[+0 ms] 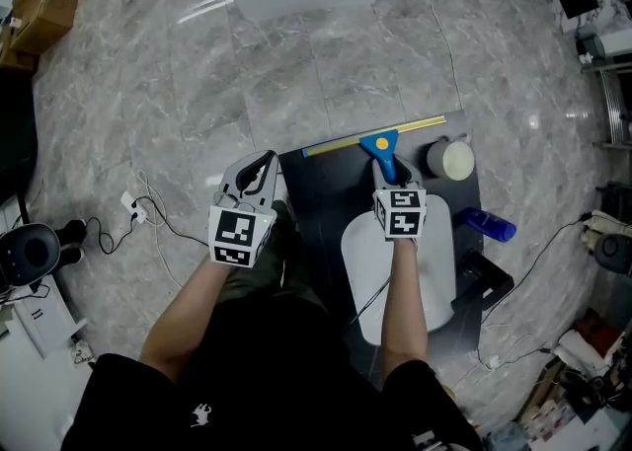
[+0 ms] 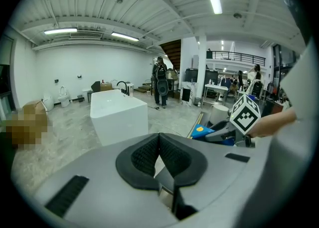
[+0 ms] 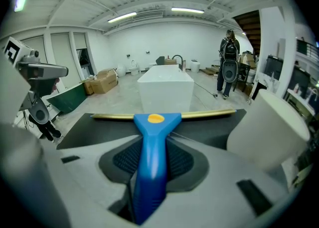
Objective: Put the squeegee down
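Squeegee [image 1: 381,143]: one, with a blue handle and a brass-coloured blade. It is at the top of the black counter [image 1: 326,192] in the head view, the blade lying crosswise along the far edge.
Right claw [image 3: 152,147]: pinching the blue handle, one pad pressed on each side. It tilts downward, which brings the blade flat toward the counter top.
Contact: no view shows whether the blade rests on the counter or hangs just above it.
Left claw [image 2: 159,139]: pressed together with nothing between the pads. It is held at the left of the counter, over the grey floor. It is probably kept aside because this job needs only one claw.
Claws counted: two, one loaded and one idle.
Other things on the counter: one white oval panel [image 1: 365,262] in the middle, under the right forearm. One white cylinder [image 1: 450,158] is at the upper right, near the blade's right end. One blue bottle [image 1: 489,225] is at the right edge.
Why this spot: the strip above the oval panel is bare, so it likely offers the blade room to lie flat.
Step judged: the set-down looks almost complete, with only the release of the handle left.
Risk: the blade's right end could nudge the cylinder.
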`<state>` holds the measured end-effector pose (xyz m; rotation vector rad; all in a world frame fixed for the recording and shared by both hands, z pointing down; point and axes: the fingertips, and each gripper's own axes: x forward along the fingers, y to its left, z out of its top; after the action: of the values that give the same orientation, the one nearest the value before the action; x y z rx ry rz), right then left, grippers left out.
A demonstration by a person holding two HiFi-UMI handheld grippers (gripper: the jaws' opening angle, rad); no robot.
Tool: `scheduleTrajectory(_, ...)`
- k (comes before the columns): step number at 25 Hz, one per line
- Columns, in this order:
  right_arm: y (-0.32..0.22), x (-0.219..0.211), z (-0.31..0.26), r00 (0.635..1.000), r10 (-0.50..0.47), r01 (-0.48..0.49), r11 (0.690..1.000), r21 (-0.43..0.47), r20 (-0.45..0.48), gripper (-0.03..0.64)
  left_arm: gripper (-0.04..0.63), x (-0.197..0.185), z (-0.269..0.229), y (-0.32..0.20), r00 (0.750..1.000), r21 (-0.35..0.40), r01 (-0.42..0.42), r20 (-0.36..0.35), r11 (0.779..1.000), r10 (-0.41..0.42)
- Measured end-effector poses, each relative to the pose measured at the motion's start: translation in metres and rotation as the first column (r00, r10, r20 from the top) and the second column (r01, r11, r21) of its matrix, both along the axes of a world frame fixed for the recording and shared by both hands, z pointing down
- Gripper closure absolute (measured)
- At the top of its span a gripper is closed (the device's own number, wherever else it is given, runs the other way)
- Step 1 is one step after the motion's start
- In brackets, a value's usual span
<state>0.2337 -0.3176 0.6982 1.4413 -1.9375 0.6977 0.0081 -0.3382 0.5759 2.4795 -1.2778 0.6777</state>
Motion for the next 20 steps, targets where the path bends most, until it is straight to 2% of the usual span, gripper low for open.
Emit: scheduleTrajectory(20, -0.0003, 0.0011, 0.0042, 1.0, -0.014, 0.014, 0.999, -0.03, -0.024, 0.48, 0.592, 0.0, -0.0011, 0.0066, 1.0, 0.015, -0.025, 0.011, 1.0, 0.024)
